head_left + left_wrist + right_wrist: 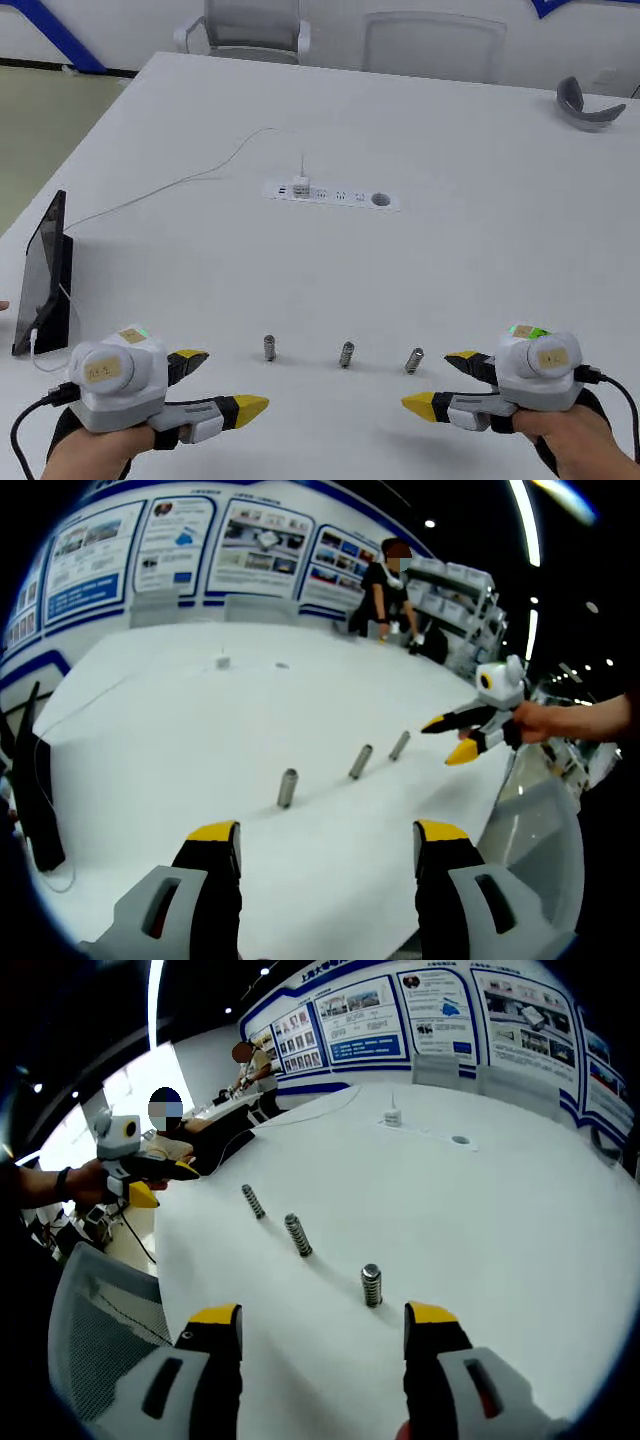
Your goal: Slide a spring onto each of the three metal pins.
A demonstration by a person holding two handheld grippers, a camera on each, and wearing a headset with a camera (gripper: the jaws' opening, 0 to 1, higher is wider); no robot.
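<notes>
On the white worktop (480,250), three short metal pins stand in a row at 6 o'clock in the head view: the left pin (269,347), the middle pin (346,354) and the right pin (414,360), spaced apart from one another. In the right gripper view a coiled spring (371,1285) sits round the nearest pin, and the two pins beyond it toward 10 o'clock show the same coils. The left hand-held gripper (225,380) is at 8 o'clock in the head view, held in a hand low over the worktop, released, its yellow-tipped jaws spread wide with nothing between them and pointing toward 3 o'clock, near the left pin but not touching it. The right hand-held gripper (433,379) is at 4 o'clock, also released and bare, its jaws pointing toward 9 o'clock just beside the right pin, apart from it. Farther back, toward 12 o'clock from the pins, a white power strip (330,194) lies flat with a white plug (301,186) seated in it, and a thin cable (180,183) trails off toward 9 o'clock. A dark screen (45,275) stands propped at 9 o'clock near the worktop's edge. A grey curved object (585,105) lies at 2 o'clock, and two chairs (252,25) stand behind the far edge at 12 o'clock.
</notes>
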